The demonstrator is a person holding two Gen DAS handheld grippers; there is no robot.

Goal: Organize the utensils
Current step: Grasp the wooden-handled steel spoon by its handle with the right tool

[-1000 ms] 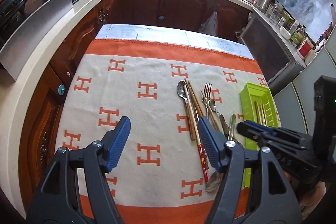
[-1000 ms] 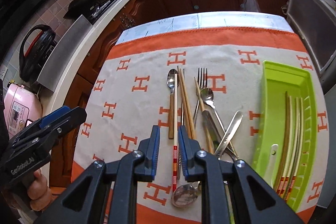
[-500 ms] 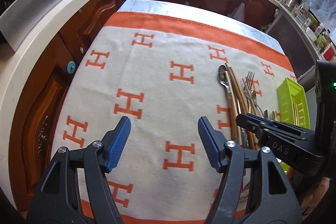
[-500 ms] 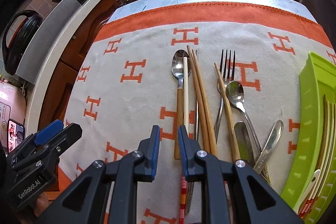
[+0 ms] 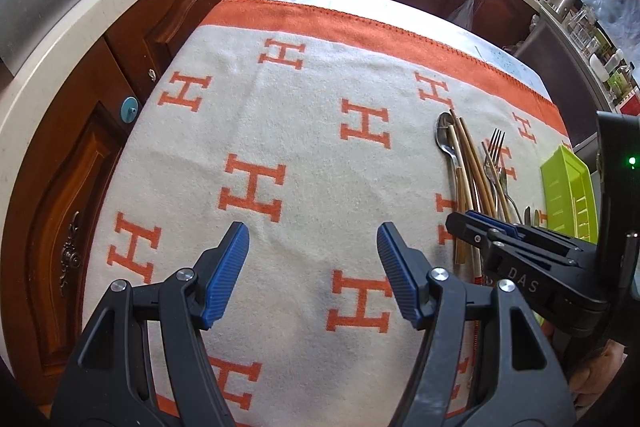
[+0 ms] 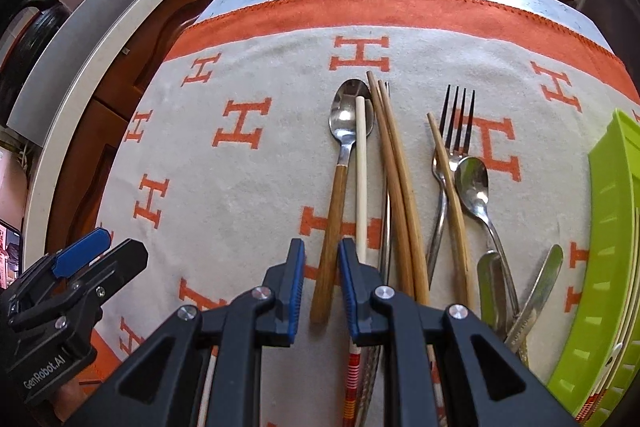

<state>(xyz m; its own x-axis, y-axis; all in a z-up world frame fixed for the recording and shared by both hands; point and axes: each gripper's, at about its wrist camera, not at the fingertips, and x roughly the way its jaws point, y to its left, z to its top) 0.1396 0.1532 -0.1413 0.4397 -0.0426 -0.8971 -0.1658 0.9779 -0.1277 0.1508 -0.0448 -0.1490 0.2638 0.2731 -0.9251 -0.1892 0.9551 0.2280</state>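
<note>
On the H-patterned cloth (image 5: 300,147) lie a wooden-handled spoon (image 6: 340,187), a white chopstick (image 6: 361,167), brown chopsticks (image 6: 396,167), a fork (image 6: 456,115) and a small spoon (image 6: 474,183). My right gripper (image 6: 322,263) hangs low over them, its jaws a narrow gap apart. The spoon's wooden handle shows in that gap, and I see no pad pressing on it. My left gripper (image 5: 312,243) stands wide open over bare cloth, left of the utensils (image 5: 464,167), with nothing between its fingers. The green tray (image 6: 612,227) at the right holds chopsticks.
More metal cutlery (image 6: 540,279) is piled beside the tray's near end. Brown cabinets and a pale counter edge (image 5: 80,39) run along the left and far sides of the table. A hand holds each gripper at the near edge.
Both grippers have come down closer to the cloth. The left one has swung left, away from the utensils. The right one's gap has moved from the white chopstick to the spoon handle. Neither jaw width changed.
</note>
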